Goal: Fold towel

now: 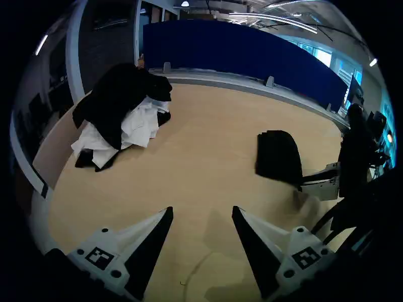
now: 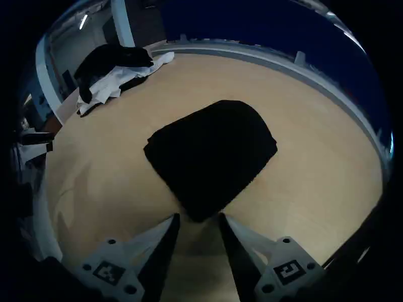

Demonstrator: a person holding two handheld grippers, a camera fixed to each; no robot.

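Note:
A black towel [image 2: 211,151] lies folded into a thick pad on the light wooden table [image 2: 312,166]. My right gripper [image 2: 197,217] stands just at the pad's near corner. Its fingers are a little apart, and the corner tip sits between them without being pinched. In the left gripper view the same towel [image 1: 277,153] lies to the right, with the right gripper [image 1: 317,182] at its near edge. My left gripper [image 1: 201,211] hovers wide open over bare table, well left of the towel, holding nothing.
A heap of black and white cloths [image 1: 121,113] sits at the table's far left corner, and shows again as the heap [image 2: 113,73]. A blue partition [image 1: 237,50] runs along the table's far edge. A person's dark form [image 1: 360,151] stands at the right.

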